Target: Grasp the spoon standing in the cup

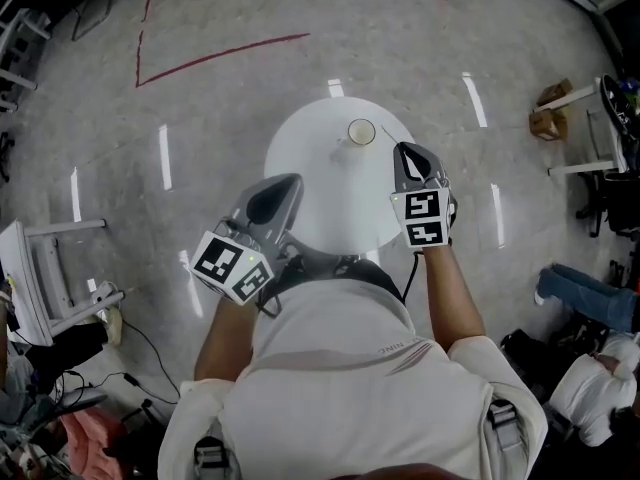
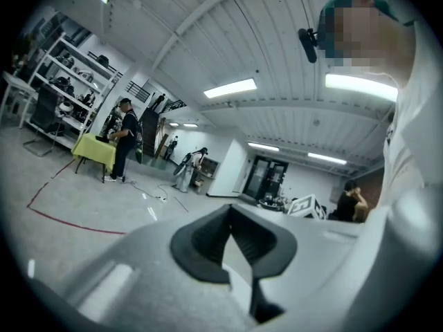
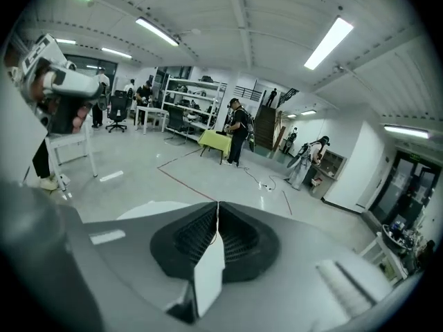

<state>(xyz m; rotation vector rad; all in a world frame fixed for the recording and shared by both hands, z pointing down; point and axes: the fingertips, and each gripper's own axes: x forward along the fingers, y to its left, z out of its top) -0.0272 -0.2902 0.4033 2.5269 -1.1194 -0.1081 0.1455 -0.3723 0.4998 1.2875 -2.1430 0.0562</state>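
A pale cup [image 1: 361, 131] stands at the far side of the round white table [image 1: 310, 168]. The spoon [image 1: 390, 134] shows only as a thin handle slanting from the cup's right rim to my right gripper [image 1: 402, 149]. That gripper's jaws are pressed together on the handle's end. In the right gripper view the right gripper [image 3: 218, 206] is shut, and only a hairline sliver shows between its pads. My left gripper [image 1: 289, 181] hovers over the table's near left part, away from the cup. In the left gripper view the left gripper [image 2: 232, 210] is shut and holds nothing.
The table is small, and its near edge lies against the person's body. A white chair [image 1: 35, 278] stands at the left and a wooden stool [image 1: 551, 118] at the right. A seated person's legs [image 1: 585, 296] are at the lower right. Red tape lines [image 1: 220, 54] mark the floor beyond.
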